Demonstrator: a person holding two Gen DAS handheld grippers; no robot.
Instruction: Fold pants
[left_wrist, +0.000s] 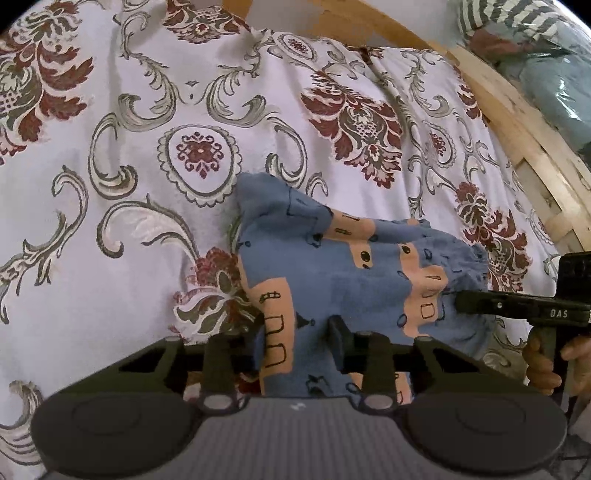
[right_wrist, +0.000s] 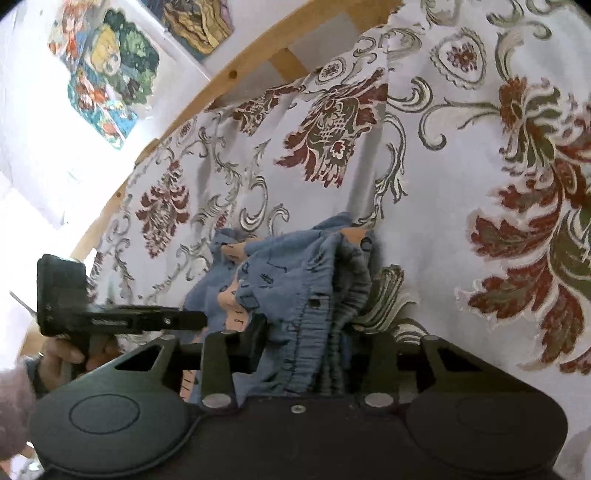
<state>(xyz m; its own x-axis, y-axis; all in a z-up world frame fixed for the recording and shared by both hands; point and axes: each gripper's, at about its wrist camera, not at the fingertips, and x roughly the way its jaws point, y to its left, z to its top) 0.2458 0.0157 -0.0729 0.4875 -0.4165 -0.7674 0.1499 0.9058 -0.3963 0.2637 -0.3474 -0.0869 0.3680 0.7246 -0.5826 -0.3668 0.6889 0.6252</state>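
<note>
The pants (left_wrist: 332, 266) are small, blue with orange blocks and black drawings, bunched on a floral bedspread. My left gripper (left_wrist: 299, 339) has its jaws on either side of a fold of the pants, shut on the cloth. My right gripper (right_wrist: 306, 343) is shut on the gathered elastic waistband (right_wrist: 325, 295). In the left wrist view the right gripper (left_wrist: 517, 310) comes in from the right, touching the pants' edge. In the right wrist view the left gripper (right_wrist: 122, 317) comes in from the left, beside the pants (right_wrist: 288, 266).
The white bedspread (left_wrist: 147, 147) with red and grey-green floral pattern covers the bed. A wooden bed frame (left_wrist: 517, 122) runs along the far right edge. A striped and teal cloth pile (left_wrist: 546, 66) lies beyond it. Colourful pictures (right_wrist: 107, 70) hang on the wall.
</note>
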